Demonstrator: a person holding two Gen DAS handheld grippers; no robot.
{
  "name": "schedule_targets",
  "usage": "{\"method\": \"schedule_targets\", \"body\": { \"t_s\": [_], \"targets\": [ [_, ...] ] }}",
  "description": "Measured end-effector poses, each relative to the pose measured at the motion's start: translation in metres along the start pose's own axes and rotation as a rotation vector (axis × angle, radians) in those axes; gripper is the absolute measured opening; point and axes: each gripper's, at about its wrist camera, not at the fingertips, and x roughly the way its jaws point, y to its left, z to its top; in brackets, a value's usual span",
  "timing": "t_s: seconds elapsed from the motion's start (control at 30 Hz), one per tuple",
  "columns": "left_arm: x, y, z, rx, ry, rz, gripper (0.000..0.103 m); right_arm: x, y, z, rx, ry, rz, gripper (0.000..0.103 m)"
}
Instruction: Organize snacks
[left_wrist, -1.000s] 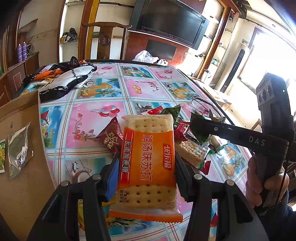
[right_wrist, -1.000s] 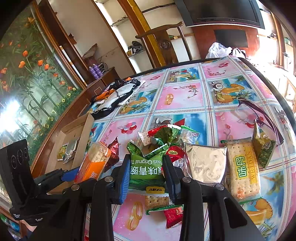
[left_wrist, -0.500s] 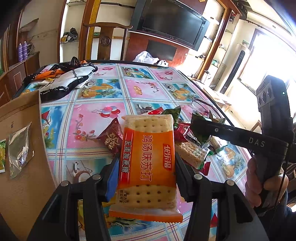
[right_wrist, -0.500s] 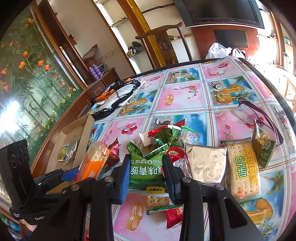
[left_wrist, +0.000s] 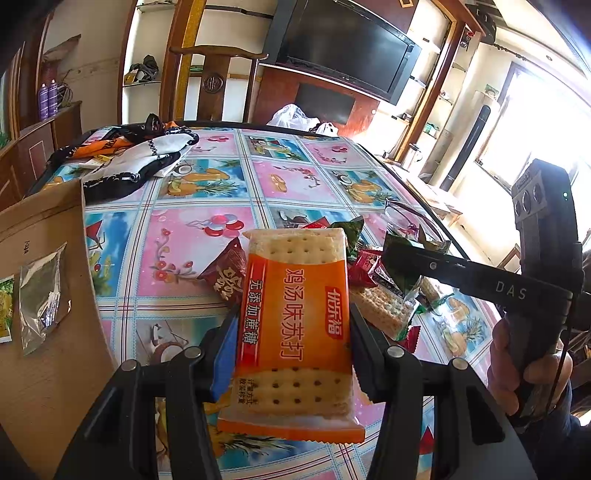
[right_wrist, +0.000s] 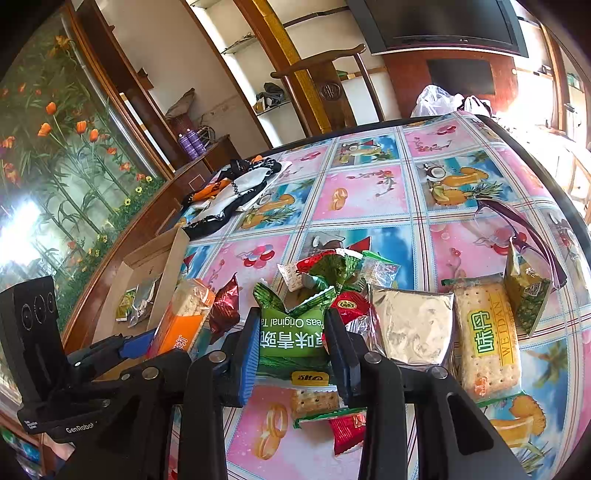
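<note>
My left gripper (left_wrist: 291, 332) is shut on an orange cracker pack (left_wrist: 295, 325) and holds it upright above the table. It also shows in the right wrist view (right_wrist: 183, 319), next to a cardboard box (right_wrist: 162, 258) that holds a silver packet (left_wrist: 42, 295). My right gripper (right_wrist: 293, 339) is shut on a green pea snack bag (right_wrist: 291, 332) over a pile of snacks. The right gripper also shows in the left wrist view (left_wrist: 391, 251) at the right. A dark red packet (left_wrist: 227, 275) lies near the orange pack.
Around the green bag lie a silver pack (right_wrist: 412, 325), a green-label cracker pack (right_wrist: 485, 339) and small red packets (right_wrist: 347, 304). Purple glasses (right_wrist: 524, 229) lie at the right. A black-and-white cloth (right_wrist: 236, 188) lies at the far left. A wooden chair (left_wrist: 214, 81) stands behind the table.
</note>
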Motion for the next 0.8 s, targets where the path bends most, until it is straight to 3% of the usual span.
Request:
{"method": "schedule_targets", "body": {
  "t_s": [0.8],
  "targets": [
    [-0.008,0.010,0.004,-0.028,-0.027,0.006,0.052,-0.001,0.005,0.001,-0.002,-0.002,0.004,0.036]
  ]
}}
